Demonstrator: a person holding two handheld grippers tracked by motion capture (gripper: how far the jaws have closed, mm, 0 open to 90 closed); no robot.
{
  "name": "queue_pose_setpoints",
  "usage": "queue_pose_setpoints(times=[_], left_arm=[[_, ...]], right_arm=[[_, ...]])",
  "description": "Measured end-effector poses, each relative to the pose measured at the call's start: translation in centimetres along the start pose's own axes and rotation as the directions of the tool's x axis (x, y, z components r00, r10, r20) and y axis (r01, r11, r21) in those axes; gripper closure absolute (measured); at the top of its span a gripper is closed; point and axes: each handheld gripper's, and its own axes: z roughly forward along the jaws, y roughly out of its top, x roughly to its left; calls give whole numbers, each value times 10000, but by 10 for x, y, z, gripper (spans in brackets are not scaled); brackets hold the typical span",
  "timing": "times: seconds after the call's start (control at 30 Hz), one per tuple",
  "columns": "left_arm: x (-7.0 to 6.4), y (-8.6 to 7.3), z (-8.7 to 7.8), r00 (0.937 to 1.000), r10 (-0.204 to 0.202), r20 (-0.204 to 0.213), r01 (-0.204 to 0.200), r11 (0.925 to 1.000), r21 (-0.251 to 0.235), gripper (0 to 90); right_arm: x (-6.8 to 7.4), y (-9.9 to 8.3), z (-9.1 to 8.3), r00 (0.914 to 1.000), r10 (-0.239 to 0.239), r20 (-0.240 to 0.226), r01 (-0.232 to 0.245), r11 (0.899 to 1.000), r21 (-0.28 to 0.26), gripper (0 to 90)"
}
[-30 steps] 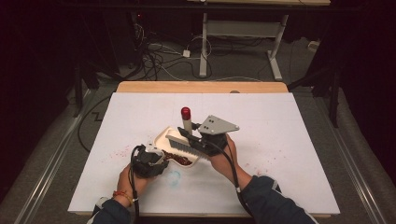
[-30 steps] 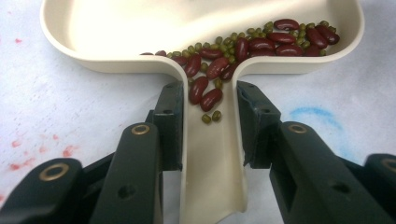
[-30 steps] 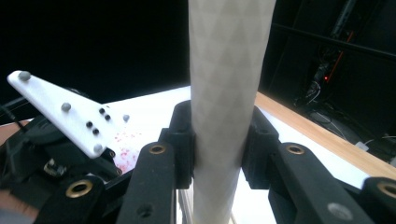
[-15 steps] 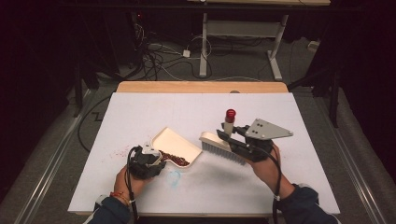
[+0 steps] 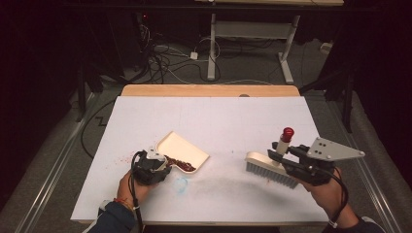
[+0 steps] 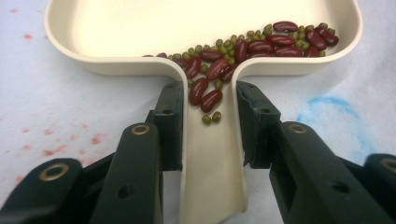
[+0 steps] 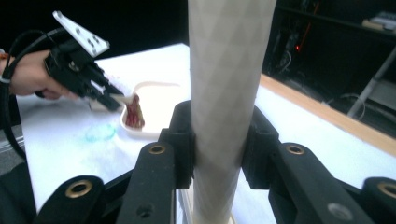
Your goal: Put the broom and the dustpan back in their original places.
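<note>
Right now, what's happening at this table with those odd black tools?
A person is sweeping up beans. The left tongs grip the handle of a cream plastic dustpan, which holds a pile of red and green beans near the handle. The right tongs clamp the handle of a cream hand brush with a red tip, off to the dustpan's right above the white table.

We can read no writing, label, brand, number or sign anywhere here, neither on the cream plastic dustpan [image 6: 140, 28] nor on the white paper-covered tabletop [image 5: 218, 116], whose only marks are wordless red specks and a pale blue smudge.
</note>
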Motion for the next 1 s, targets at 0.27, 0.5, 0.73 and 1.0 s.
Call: queue_pose_setpoints(times=[0.27,0.5,0.73,1.0], left_arm=[[15,-6,-4,9962,-708,-513,699,9974,-190,634],[34,-12,-6,9816,-1552,-1115,1504,9874,-498,634],[41,-5,0,9727,-1838,-1417,1785,9827,-499,634],[33,-5,2,9667,-2516,-471,2484,9665,-651,581]], right_arm=[[-23,-14,-16,9965,675,-496,-634,9948,801,699],[-38,-26,4,9916,858,-970,-666,9803,1858,697],[-64,-20,27,9890,1038,-1053,-773,9701,2303,670],[-92,-16,59,9924,1185,344,-1234,9513,2824,607]])
